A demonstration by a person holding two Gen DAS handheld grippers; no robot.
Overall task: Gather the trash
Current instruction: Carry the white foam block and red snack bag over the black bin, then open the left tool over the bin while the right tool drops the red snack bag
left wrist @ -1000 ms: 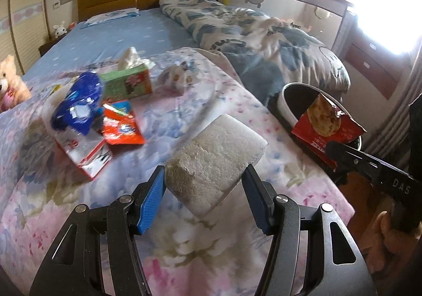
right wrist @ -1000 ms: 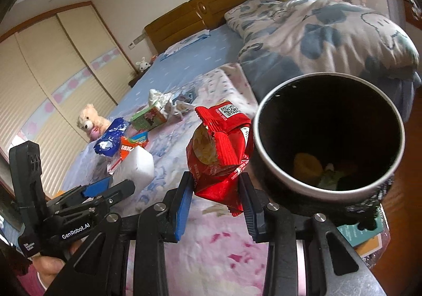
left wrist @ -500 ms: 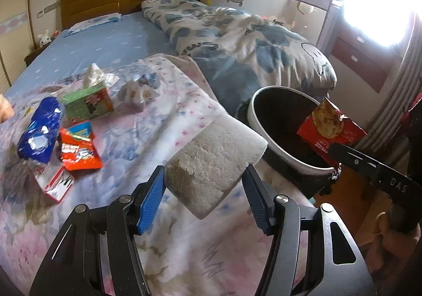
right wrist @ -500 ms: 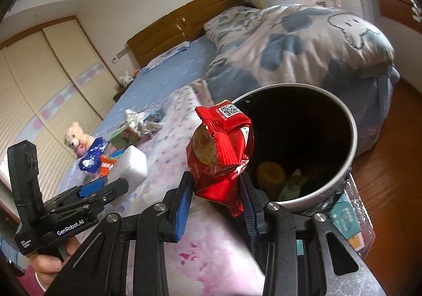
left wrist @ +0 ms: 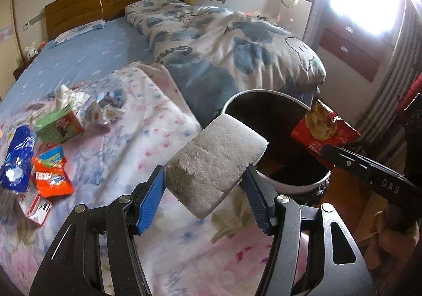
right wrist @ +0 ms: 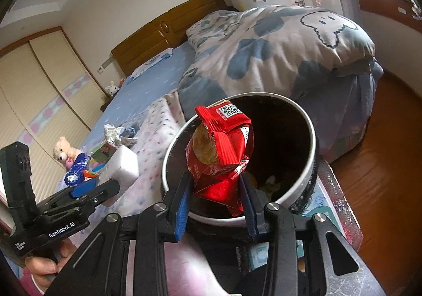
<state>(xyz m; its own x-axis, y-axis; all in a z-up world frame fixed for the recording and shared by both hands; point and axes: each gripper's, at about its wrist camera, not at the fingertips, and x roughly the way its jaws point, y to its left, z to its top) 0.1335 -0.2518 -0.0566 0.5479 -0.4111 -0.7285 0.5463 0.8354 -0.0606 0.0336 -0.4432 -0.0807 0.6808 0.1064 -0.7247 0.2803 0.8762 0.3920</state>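
My left gripper is shut on a white foam block and holds it above the bed's edge, just left of the round trash bin. My right gripper is shut on a red snack bag and holds it over the bin's open mouth. The bag and right gripper also show at the right of the left wrist view. The bin holds some scraps at its bottom. The left gripper with the foam block shows at the left of the right wrist view.
On the floral sheet lie an orange snack bag, a blue wrapper, a green tissue box and crumpled wrappers. A folded quilt lies behind the bin. A teddy bear sits at the bed's far side. Wooden floor lies to the right.
Both grippers have moved right toward the bin. The red bag is now over the bin's opening, and the foam block is close beside the bin's rim.
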